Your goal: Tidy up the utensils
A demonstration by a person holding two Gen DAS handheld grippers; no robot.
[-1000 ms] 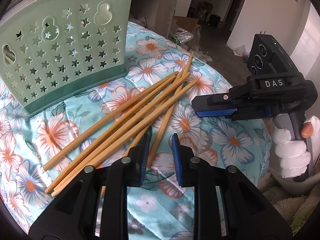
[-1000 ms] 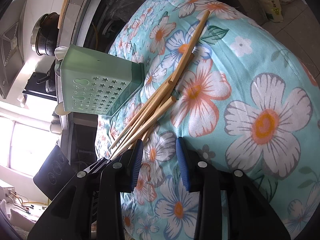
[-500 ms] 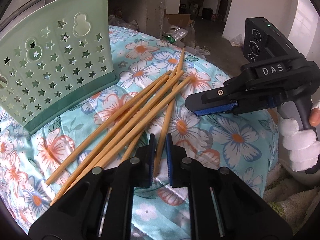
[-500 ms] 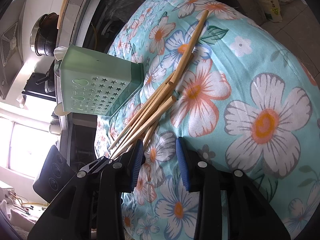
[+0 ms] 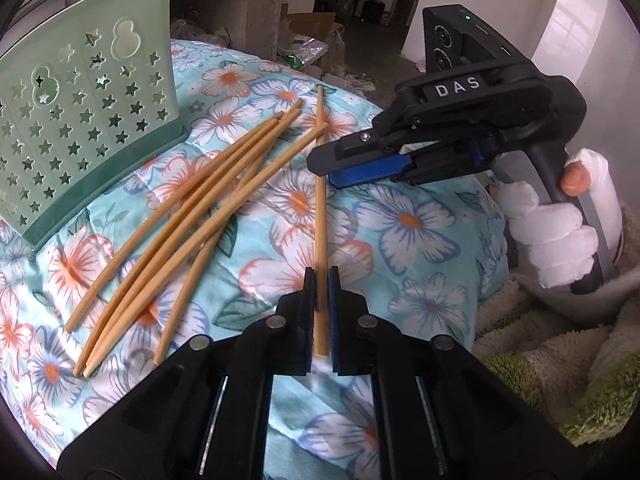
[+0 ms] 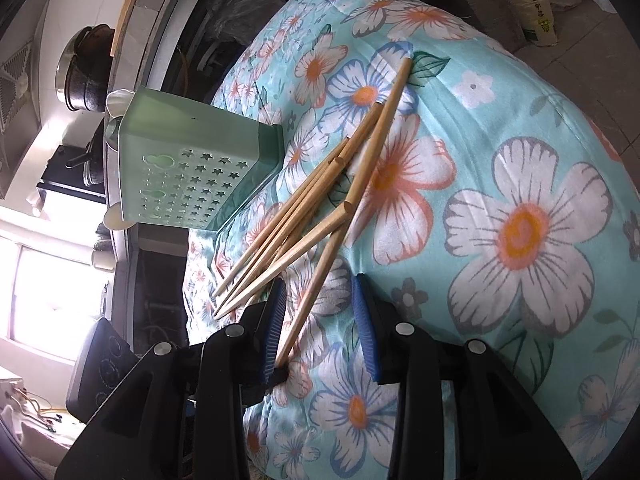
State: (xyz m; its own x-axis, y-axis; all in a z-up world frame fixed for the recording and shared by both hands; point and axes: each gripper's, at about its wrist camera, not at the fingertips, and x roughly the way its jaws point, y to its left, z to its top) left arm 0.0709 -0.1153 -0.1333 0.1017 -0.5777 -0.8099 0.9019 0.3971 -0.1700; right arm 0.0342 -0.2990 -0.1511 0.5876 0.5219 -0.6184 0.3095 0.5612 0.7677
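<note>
Your left claw is clamped on one bamboo chopstick, long axis dead ahead; pale green star-perforated plastic holder sits forward-left; right claw apart, idle.

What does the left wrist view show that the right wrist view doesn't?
Only the left wrist view shows the left tongs shut on one chopstick, and the gloved right hand. Only the right wrist view shows the right tongs open over the floral cloth, plus a dark pot. Both show the loose chopsticks and green holder.
</note>
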